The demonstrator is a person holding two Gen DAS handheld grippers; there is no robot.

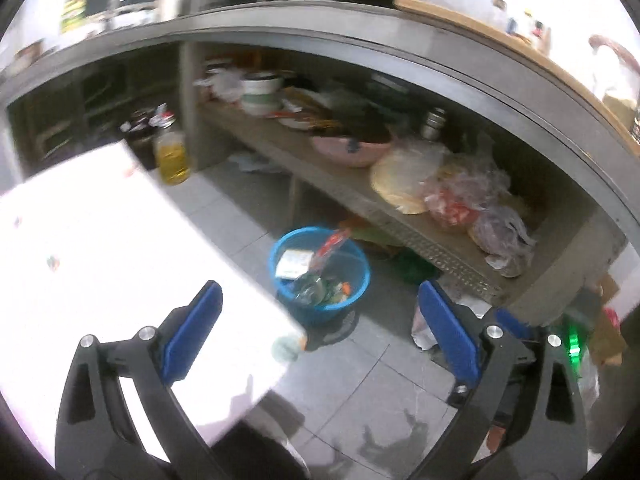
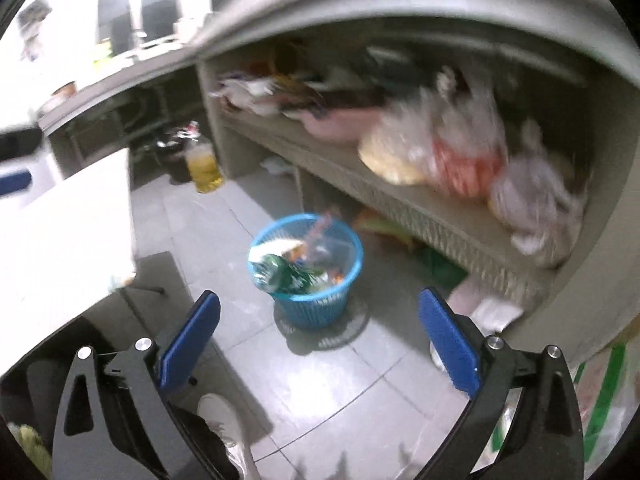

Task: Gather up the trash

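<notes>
Bin point(image 1: 320, 276), blue plastic, sits on the floor tiles point(image 1: 384, 380) in both views, just in front of the low shelf point(image 1: 360, 188), w/ trash point(image 1: 316, 276) piled inside: wrappers, a clear crumpled bit, a red packet poking up. Left gripper point(image 1: 320, 320) has its jaws spread wide, nothing between them; right gripper point(image 2: 320, 320) likewise, spread and empty. Both hang above the bin, pointing down at it.

Left view only: white tabletop point(image 1: 100, 260) filling the left side, pans on the upper counter point(image 1: 360, 28), a green light at lower right. Right view only: a white shoe point(image 2: 224, 420) at bottom centre, and a green-and-white bag at the right edge.

Oil bottle point(image 1: 172, 156) stands on the floor beyond, near the shelf's end. Bagged food point(image 1: 460, 196) lies on the shelf, sharper in left view; right view is smeared w/ motion blur, so shelf items there are hard to make out. Stuff under the shelf is dark, can't tell what.
</notes>
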